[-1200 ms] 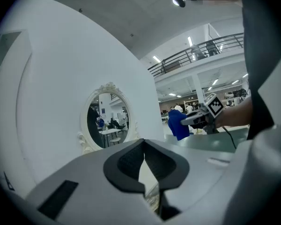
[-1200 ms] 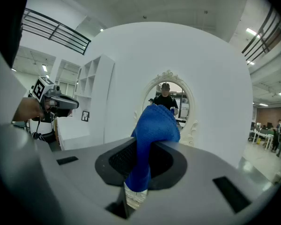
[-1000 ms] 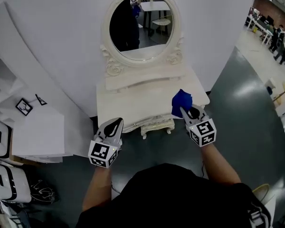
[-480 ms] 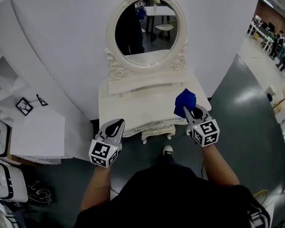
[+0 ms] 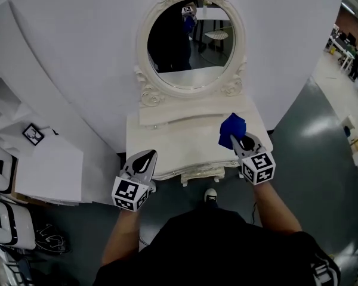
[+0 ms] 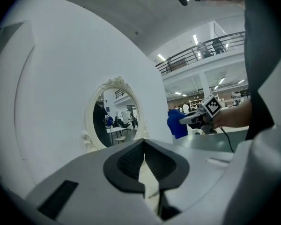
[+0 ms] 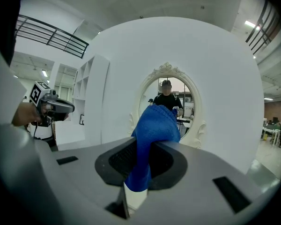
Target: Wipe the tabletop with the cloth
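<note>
Nearest me, my left gripper (image 5: pixel 144 155) hung just off the front left corner of the tabletop (image 5: pixel 173 142). Its fingers were pressed together with nothing between them, so it had no part in the job yet. My right gripper (image 5: pixel 236 140) was by the front right corner. Its fingers were clamped tight on the blue cloth (image 5: pixel 231 127), which stood out past them in a bunched wad over the right edge of the surface. I could not tell whether the cloth was already resting on the top or held just above it. I judged the wiping had barely begun, since most of the pale surface lay to the left of the cloth.

What worried me was the grip. I held only a narrow fold, so pressing down and dragging could pull the cloth out of my fingers. The wad was also small. If I tilted the gripper too low, the hard tips would rub the painted top instead of the fabric. A stroke to the right would simply run off the edge.

Farther back, a raised ledge (image 5: pixel 191 111) ran along the rear edge under the ornate mirror (image 5: pixel 192 43). A long push away from me could knock the gripper against either one.
</note>
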The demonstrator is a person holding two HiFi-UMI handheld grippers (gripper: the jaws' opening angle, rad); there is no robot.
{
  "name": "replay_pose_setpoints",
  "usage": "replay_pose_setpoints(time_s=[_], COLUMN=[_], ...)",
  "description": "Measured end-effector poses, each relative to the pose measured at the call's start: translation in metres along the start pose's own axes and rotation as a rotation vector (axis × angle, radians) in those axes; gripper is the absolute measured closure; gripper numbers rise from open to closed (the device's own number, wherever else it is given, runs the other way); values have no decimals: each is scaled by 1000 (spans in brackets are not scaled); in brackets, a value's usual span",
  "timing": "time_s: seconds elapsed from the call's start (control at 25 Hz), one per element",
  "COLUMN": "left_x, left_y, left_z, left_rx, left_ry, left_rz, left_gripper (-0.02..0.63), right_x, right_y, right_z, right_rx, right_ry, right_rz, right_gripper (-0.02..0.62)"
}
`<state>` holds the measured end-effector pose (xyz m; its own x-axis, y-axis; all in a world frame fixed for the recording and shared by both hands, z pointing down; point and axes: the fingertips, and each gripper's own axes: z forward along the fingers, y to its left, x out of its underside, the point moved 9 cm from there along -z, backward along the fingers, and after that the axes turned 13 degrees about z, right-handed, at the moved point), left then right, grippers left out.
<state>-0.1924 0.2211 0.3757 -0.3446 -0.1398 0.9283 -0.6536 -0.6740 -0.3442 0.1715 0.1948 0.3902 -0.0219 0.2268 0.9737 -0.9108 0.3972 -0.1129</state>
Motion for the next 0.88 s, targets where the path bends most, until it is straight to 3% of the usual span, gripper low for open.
replay_pose_setpoints(time_s=[0.4,0.88], left_x=[4,12], left_y=[41,62], left_z=[91,181], left_rx=[-30,-58], left_ry=[62,142], left_rz=[-26,-73], left_gripper=[592,592], right_x=[-18,-28], right_y=[-69,-147], right_z=[95,168], right_rx=[-66,-128], right_ry=[43,79], right_rz=[6,23], right_gripper=[554,554])
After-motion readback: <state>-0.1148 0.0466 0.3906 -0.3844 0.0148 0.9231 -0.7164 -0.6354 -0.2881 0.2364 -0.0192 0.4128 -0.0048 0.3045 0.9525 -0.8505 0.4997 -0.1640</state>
